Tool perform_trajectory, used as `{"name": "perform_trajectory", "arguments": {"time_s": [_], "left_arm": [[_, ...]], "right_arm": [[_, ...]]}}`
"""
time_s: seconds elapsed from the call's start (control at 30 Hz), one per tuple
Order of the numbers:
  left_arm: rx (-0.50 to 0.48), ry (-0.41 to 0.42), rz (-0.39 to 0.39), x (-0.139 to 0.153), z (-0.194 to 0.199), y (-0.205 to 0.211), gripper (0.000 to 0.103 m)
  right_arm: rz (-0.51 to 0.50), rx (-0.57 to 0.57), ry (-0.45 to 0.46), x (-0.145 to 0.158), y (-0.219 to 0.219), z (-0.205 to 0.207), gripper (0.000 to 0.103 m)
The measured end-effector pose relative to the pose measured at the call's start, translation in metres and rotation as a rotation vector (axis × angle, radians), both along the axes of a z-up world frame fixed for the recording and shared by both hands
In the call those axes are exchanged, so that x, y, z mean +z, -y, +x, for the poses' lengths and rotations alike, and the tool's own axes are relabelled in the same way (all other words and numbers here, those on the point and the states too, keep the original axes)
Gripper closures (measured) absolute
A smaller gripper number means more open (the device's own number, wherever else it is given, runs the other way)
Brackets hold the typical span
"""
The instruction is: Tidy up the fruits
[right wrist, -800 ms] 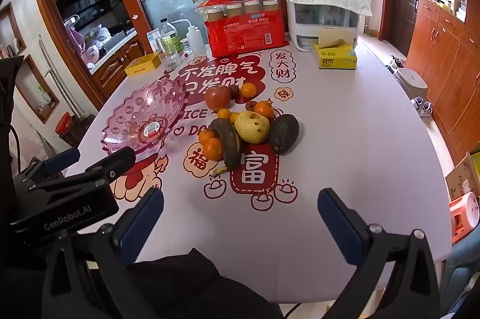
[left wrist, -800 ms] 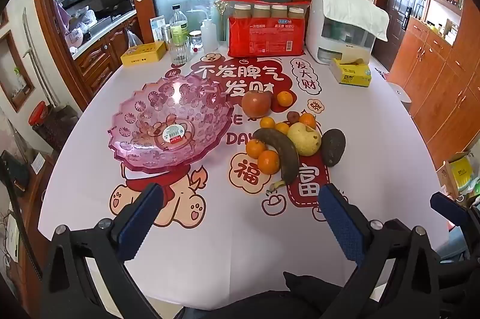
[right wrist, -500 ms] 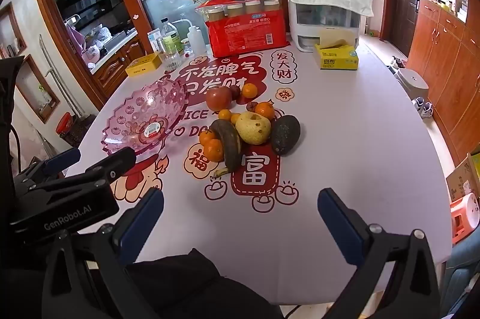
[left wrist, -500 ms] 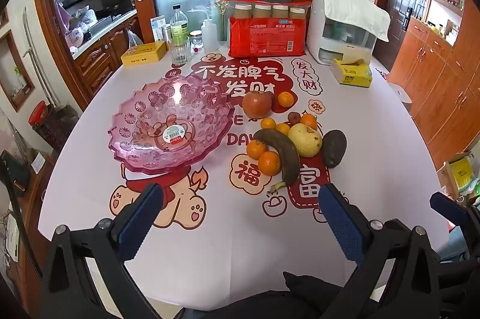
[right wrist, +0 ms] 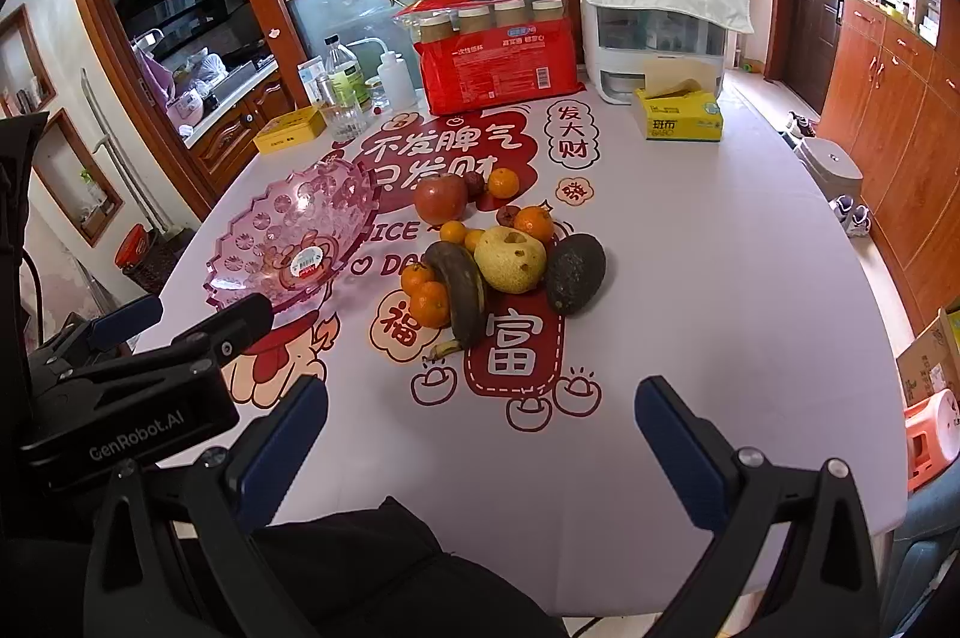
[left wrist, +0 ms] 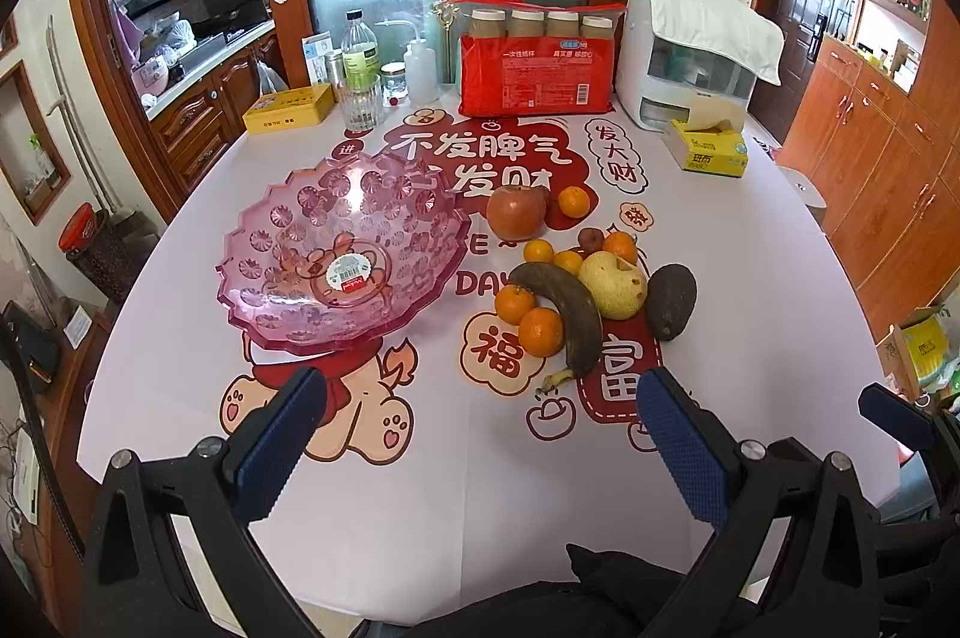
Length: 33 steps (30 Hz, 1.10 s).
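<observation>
So, your fruit [left wrist: 558, 278] lies heaped mid-table on the printed cloth [left wrist: 420, 458]: apple, oranges, pear, brown banana, avocado | pink bowl [left wrist: 300, 314] just left of it holds only a sticker | your left gripper [left wrist: 480, 434] and right gripper [right wrist: 480, 434] both hover over the near edge, tilted down, jaws spread wide, gripping nothing.

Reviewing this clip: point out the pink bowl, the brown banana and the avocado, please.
pink bowl [left wrist: 282, 314]: left wrist view, on its near rim.
brown banana [left wrist: 570, 302]: left wrist view, mid-body.
avocado [right wrist: 575, 273]: right wrist view, centre of its dark skin.
</observation>
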<state>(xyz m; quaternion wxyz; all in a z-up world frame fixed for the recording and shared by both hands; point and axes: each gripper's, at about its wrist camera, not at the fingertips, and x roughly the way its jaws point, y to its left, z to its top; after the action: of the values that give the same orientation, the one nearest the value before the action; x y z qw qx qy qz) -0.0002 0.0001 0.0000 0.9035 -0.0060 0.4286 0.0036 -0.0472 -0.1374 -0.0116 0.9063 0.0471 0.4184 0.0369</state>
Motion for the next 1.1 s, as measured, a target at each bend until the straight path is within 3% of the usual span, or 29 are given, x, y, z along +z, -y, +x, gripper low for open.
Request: {"name": "perform_trajectory", "arguments": {"time_s": [1.1], "left_arm": [[-0.006, -0.021, 0.001, -0.008, 0.004, -0.009, 0.001]], "right_arm": [[0.009, 0.001, -0.005, -0.004, 0.000, 0.006, 0.000]]}}
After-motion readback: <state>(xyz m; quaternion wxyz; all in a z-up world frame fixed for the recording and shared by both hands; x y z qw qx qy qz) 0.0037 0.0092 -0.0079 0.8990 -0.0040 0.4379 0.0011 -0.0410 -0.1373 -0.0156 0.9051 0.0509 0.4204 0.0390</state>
